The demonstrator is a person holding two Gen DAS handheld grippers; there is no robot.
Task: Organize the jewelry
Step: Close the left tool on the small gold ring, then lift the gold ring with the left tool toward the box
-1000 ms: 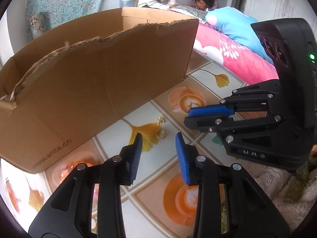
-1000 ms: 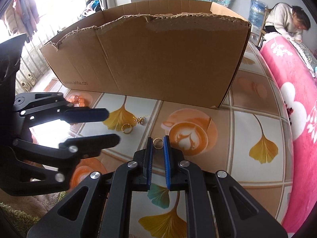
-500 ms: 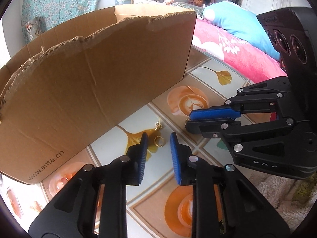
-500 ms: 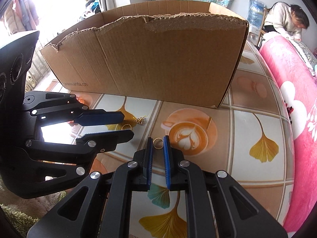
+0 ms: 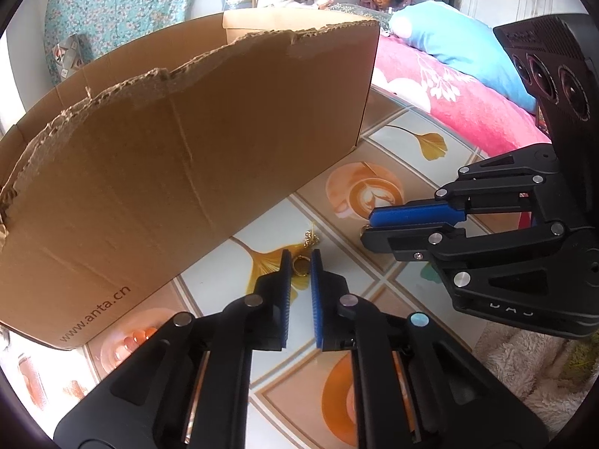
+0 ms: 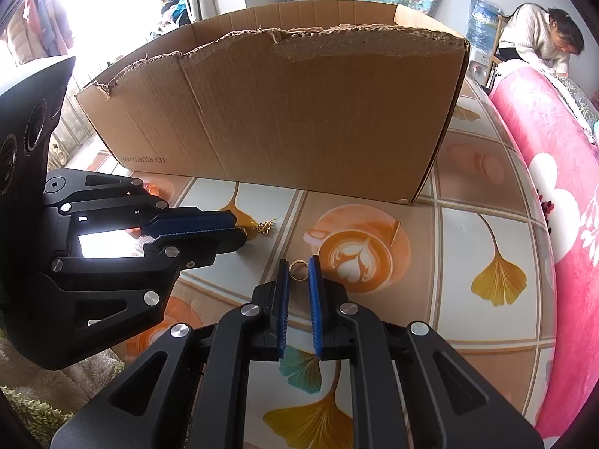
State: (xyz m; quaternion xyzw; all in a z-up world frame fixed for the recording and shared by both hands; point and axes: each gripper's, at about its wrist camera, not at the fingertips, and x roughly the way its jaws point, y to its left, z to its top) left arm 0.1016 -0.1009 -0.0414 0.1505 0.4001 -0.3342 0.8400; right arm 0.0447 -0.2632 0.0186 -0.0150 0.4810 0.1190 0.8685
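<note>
1. Cardboard box (image 6: 284,112) stands at the far side of the patterned tabletop (image 6: 468,232).
2. Left gripper (image 5: 300,262): jaws clamped on a gold ring (image 5: 300,265), near the box.
3. Right gripper (image 6: 298,267): jaws clamped on a second gold ring (image 6: 298,271), right of a gold earring (image 6: 266,225).

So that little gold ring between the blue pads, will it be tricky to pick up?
Probably a bit. The gold ring is a thin, smooth metal hoop, so it could slip or twist between the right gripper pads. It looks light and stiff, unlikely to bend. Being round, it may roll across the glossy tabletop if it drops.
</note>
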